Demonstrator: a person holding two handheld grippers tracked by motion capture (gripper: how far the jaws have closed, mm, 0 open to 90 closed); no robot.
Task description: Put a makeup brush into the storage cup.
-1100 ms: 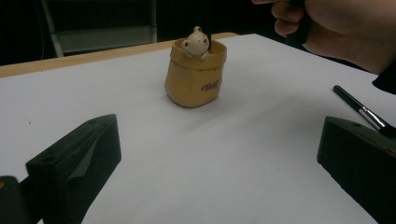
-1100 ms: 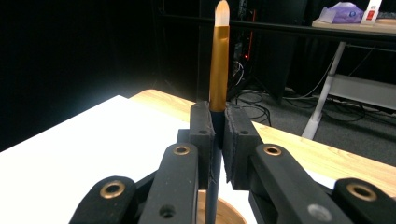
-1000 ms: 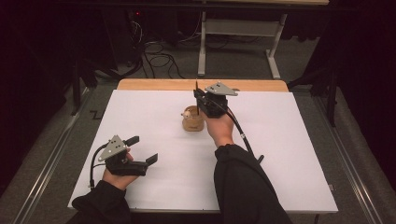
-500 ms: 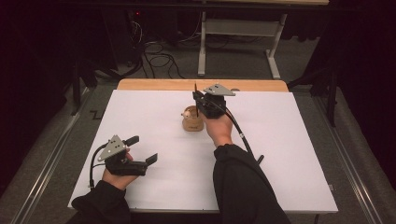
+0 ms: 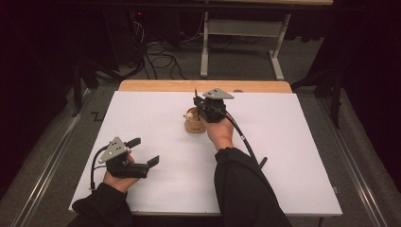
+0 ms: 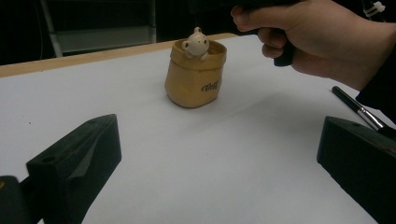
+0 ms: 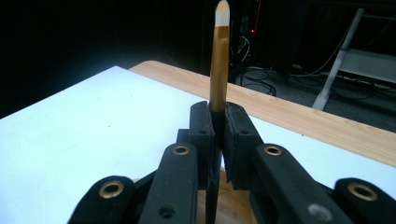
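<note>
Your right gripper point(image 7: 218, 135) is pinched on a gold brush point(image 7: 219, 60), held upright right over the pot point(image 5: 194, 124). Nothing has shifted in the last second, so the drop-in isn't done yet. Left gripper point(image 5: 143, 152) sits spread wide, well apart.

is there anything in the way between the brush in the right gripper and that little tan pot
Nothing visible blocks it. The right gripper is shut on the brush, held upright just above the tan pot. A small bear figure sits at the pot's rim, leaving less of the mouth free.
</note>
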